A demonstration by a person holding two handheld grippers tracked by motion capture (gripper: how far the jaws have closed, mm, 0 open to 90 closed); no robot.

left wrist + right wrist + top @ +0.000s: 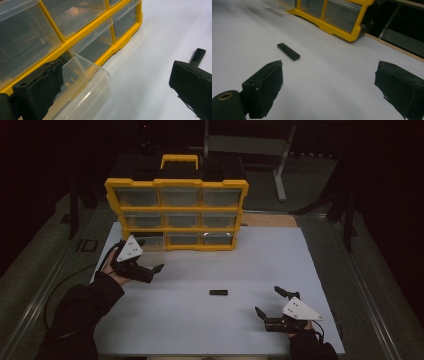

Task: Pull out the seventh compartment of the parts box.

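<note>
Here is the yellow organiser [176, 215] standing upright at the far side of the white board [250, 320], its bottom-left drawer [82, 92] pulled out toward the person. The left gripper [150, 270] sits just in front of that drawer, jaws spread wide with nothing between them. In front of the organiser, out on the board, lies a small black bar [218, 292], long axis running parallel to the organiser's face. The right gripper [267, 302] waits nearer the person, jaws also wide and empty, and looks the closer tool to it. The right gripper view has the bar ahead and left of its jaws, while the left gripper view shows the drawer's clear wall beside its left jaw.
</note>
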